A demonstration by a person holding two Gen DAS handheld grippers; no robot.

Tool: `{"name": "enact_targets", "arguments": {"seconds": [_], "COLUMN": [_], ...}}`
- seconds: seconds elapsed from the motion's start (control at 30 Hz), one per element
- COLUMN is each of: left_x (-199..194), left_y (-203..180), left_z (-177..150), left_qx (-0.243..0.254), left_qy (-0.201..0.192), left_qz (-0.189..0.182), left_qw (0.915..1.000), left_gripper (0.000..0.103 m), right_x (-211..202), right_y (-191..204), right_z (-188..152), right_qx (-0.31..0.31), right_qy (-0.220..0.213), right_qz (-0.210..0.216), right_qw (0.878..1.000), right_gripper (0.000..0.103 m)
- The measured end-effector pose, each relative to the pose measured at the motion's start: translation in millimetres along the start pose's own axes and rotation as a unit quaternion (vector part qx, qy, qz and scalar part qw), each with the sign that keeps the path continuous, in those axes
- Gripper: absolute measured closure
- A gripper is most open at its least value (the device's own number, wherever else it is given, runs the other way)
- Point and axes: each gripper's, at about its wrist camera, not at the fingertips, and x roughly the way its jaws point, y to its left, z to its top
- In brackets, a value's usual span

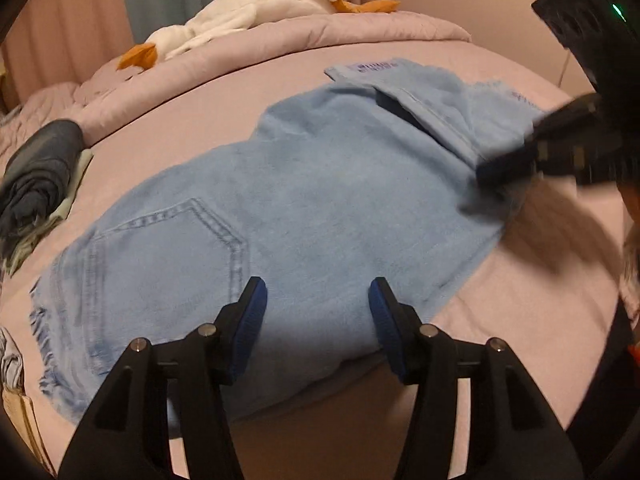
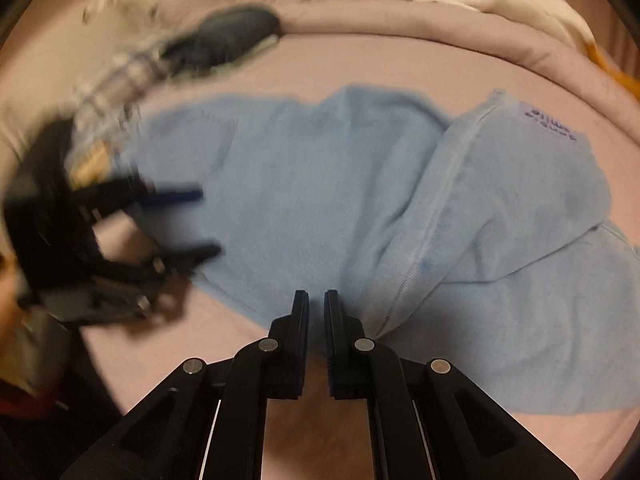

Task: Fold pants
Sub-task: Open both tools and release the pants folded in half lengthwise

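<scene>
**Pale blue pants lie folded on the bed, both tools free of the cloth**

The right wrist view is smeared with motion on its left side: the left hand-held gripper (image 2: 200, 224) shows there only as a dark blur, and the checked cloth behind it cannot be made out. In the left wrist view the right hand-held gripper (image 1: 486, 172) is likewise blurred at the right edge, its body cut off by the frame, so its jaws cannot be read from there.

Each tool's own camera is clearer. The left hand-held gripper (image 1: 316, 300) stands released, its blue pads (image 1: 250, 320) parted above the pants (image 1: 312, 184) with nothing between them. The right hand-held gripper (image 2: 316, 300) is clenched, jaws nearly together, with no cloth visibly caught.

The pants lie across the pink bed (image 1: 200, 92). Only the left view shows the stitched back pocket (image 1: 176, 248) and frayed hem; the right view shows the doubled-over fold more fully. A dark bundle of clothes (image 1: 40, 168) lies well apart, and a white plush toy (image 1: 248, 12) rests on the quilt.
</scene>
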Motion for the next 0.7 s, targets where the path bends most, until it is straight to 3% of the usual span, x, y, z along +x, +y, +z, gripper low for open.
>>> {"name": "enact_targets", "arguments": {"seconds": [0.03,0.07,0.1,0.17,0.33,0.47,0.53,0.57,0.6,0.63,0.67,0.7], "left_x": [-3.9,-6.3,-6.7,-6.6,15.3,29.4,34.6,37.0,38.0,38.0,37.2,36.4], "left_y": [1.7,1.0,0.8,-4.2,-21.4,-39.5,-47.6,-51.7,-53.8,-55.3,-57.0,-58.4], "left_z": [3.8,8.7,13.4,20.1,42.7,47.8,47.6,47.4,47.0,46.8,47.0,47.3], "left_qx": [-0.005,-0.010,-0.014,-0.026,-0.052,-0.073,-0.065,-0.057,-0.053,-0.050,-0.047,-0.046], "left_qy": [-0.008,-0.017,-0.023,-0.032,-0.030,-0.013,-0.006,-0.005,-0.004,-0.005,-0.006,-0.005], "left_qz": [-0.003,-0.009,-0.017,-0.043,-0.113,-0.164,-0.162,-0.154,-0.152,-0.150,-0.149,-0.148], "left_qw": [1.0000,0.9998,0.9995,0.9982,0.9918,0.9836,0.9847,0.9864,0.9870,0.9874,0.9876,0.9879], "left_gripper": [0.049,0.049,0.049,0.048,0.048,0.048,0.047,0.047,0.047,0.047,0.047,0.047], "right_x": [-9.2,-15.6,-22.2,-24.6,14.5,62.9,86.9,93.4,95.8,93.4,85.6,75.5], "right_y": [-7.1,-15.0,-29.4,-55.4,-109.4,-123.8,-132.2,-131.8,-129.0,-127.9,-129.2,-130.8], "right_z": [9.4,18.7,33.7,57.8,119.7,144.6,143.2,142.5,142.0,141.2,138.8,136.4], "right_qx": [0.010,0.025,0.057,0.118,0.217,0.210,0.220,0.204,0.177,0.173,0.182,0.191], "right_qy": [-0.016,-0.028,-0.044,-0.063,-0.045,0.036,0.077,0.088,0.087,0.081,0.070,0.055], "right_qz": [0.000,-0.007,-0.017,-0.042,-0.097,-0.166,-0.171,-0.191,-0.210,-0.203,-0.191,-0.184], "right_qw": [1.000,0.999,0.997,0.990,0.970,0.963,0.957,0.956,0.957,0.960,0.962,0.963], "right_gripper": [0.092,0.080,0.058,0.035,0.035,0.035,0.040,0.058,0.069,0.080,0.098,0.098]}}
